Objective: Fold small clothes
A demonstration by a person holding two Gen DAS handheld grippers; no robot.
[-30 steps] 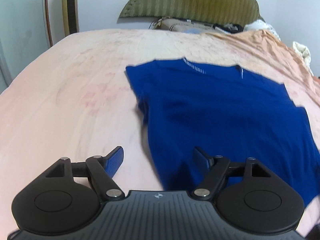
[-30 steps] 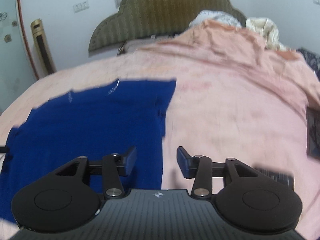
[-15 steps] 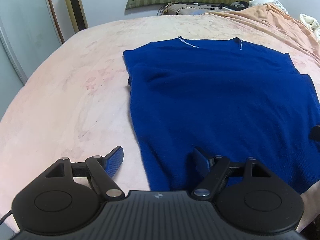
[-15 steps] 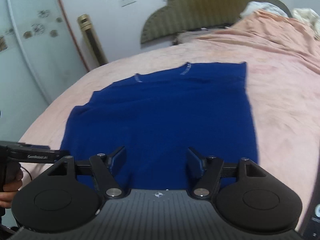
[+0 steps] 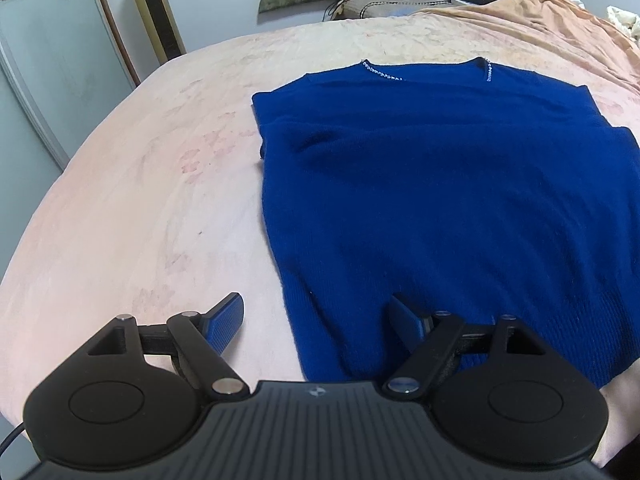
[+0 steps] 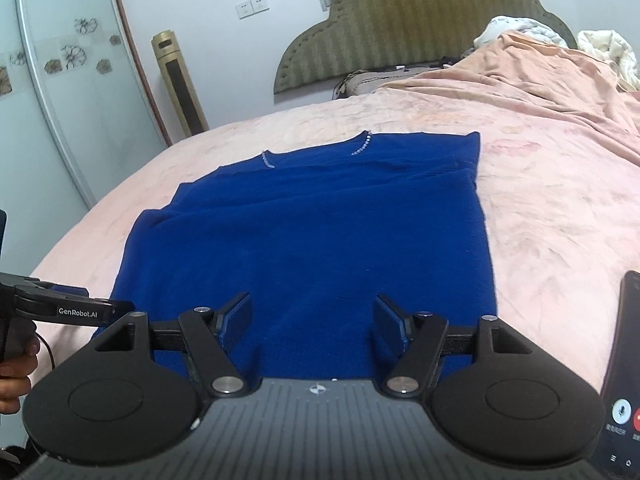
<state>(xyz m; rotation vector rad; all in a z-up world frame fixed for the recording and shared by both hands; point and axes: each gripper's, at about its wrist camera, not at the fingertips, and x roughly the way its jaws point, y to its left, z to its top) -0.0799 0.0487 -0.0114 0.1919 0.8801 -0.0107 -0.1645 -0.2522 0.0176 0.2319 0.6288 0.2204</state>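
Left wrist view: the left gripper [image 5: 316, 320] hangs with jaws wide, empty, straddling the near left hem corner of the royal-blue knitted sweater with a beaded neckline [image 5: 440, 184], which lies flat on the pink floral bedsheet [image 5: 152, 200], sleeves apparently folded in. Right wrist view: the right gripper [image 6: 312, 320], whose jaws have just been opening, hovers empty over the hem. Judged best: pinch both hem corners together, then carry them evenly toward the neckline. Legible writing: "GenRobot.AI" on the left gripper; a black smartphone [image 6: 622, 380] shows call buttons.

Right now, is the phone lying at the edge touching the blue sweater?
Apart. In the right wrist view, the phone lies beside the blue sweater, with a strip of bare pink bedspread plainly showing between them.
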